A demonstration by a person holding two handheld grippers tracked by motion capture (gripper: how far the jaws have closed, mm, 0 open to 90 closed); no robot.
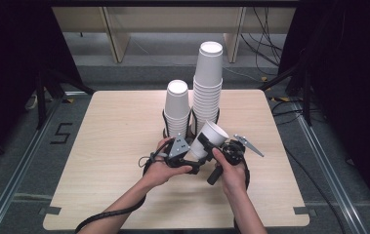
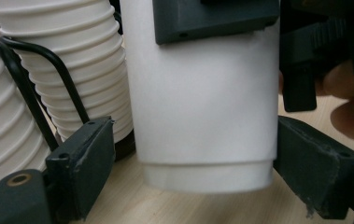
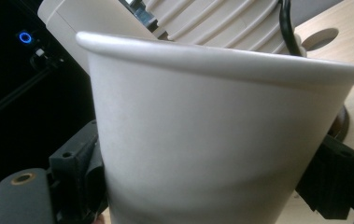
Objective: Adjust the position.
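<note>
1. Tongs on the right point(image 1: 207, 146) gripped a single white paper cup point(image 1: 209, 139), its pads pressed on the wall below the rim point(image 3: 221, 56); the cup hung tilted just above the tabletop point(image 1: 114, 146), near the front of the two stacks.
2. Left tongs point(image 1: 192, 155) stood spread on either side of the cup's lower part point(image 2: 202, 116), pads point(image 2: 83, 154) short of the wall, so they had not closed on it. I judged this a handover or a steadying move, the base offered to the left while the right kept the top.
3. Just behind the cup stood a short stack of cups point(image 1: 177, 109) and a tall stack point(image 1: 208, 83), each upright in a black wire holder point(image 2: 60, 70); the frame probably kept the towers from tipping while cups were pulled off or added.
4. Both hands sat close together in the middle of the near half, cables trailing toward the person.
5. Light wood, bare apart from the stacks, made up the tabletop; grey floor with rails, dark curtains, loose cables and pale wooden furniture lay beyond.
</note>
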